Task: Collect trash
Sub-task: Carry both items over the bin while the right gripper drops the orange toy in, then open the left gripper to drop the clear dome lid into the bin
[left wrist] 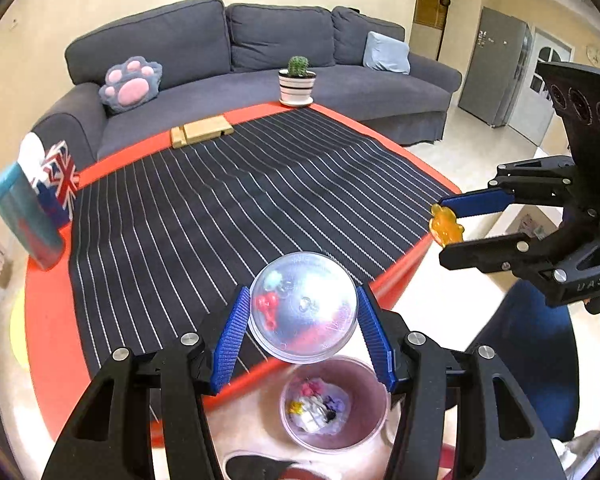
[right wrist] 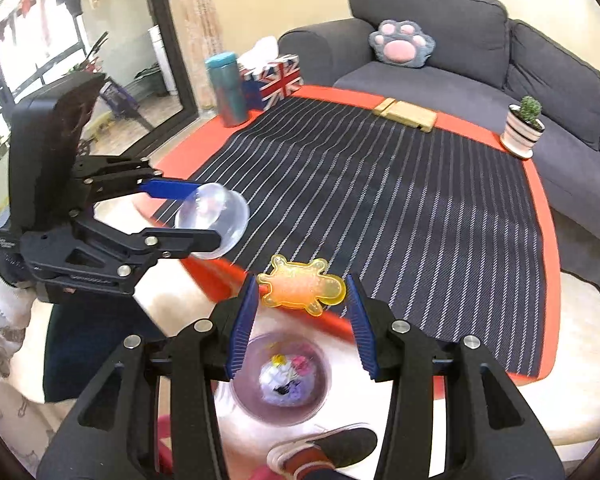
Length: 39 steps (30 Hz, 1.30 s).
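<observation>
1. Two grips: my left hand-held gripper (left wrist: 302, 334) clamps a clear plastic dome (left wrist: 303, 307).
2. My right hand-held gripper (right wrist: 302, 312) pinches an orange gummy (right wrist: 302, 285).
3. Both hang above the trash bin (left wrist: 370, 376), beside the desk (left wrist: 48, 340).

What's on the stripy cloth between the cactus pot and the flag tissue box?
Only the wooden block, near the table's far edge. It sits between the cactus pot and the flag tissue box in both wrist views.

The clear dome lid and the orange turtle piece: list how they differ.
The clear dome lid is colourless, round and bulged; the orange turtle piece is tinted, flat and lobed. The lid sits in the left hand-held gripper, the turtle in the right hand-held gripper. Both are translucent plastic.
</observation>
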Each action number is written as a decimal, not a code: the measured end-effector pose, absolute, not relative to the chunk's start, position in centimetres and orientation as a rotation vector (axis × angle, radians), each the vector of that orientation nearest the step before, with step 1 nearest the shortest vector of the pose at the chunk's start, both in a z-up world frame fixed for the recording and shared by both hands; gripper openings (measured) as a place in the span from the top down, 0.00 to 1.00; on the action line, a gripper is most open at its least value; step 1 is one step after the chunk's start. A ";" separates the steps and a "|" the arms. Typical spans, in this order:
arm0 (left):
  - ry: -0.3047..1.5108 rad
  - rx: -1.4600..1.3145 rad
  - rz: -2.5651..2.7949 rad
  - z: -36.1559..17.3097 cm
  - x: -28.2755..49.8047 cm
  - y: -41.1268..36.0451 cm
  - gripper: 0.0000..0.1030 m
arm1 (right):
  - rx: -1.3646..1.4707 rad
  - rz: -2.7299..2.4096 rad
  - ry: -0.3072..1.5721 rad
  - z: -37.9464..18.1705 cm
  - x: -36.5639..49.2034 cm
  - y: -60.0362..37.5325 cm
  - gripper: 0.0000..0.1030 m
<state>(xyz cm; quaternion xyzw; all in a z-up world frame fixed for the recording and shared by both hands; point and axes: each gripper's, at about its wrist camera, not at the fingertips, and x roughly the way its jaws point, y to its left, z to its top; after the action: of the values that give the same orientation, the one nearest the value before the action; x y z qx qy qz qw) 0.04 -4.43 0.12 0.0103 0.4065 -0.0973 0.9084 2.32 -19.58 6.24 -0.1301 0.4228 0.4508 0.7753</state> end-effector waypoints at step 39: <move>0.883 0.033 -0.260 -0.7 -4.7 -7.7 0.48 | -0.206 0.924 0.946 5.5 -1.2 -23.6 0.07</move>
<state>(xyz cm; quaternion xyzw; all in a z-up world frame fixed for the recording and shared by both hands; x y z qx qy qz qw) -4.67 -7.69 -0.72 0.0160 0.4263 -0.1253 0.8957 -1.24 -23.64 5.53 -0.0956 0.4383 0.4282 0.7845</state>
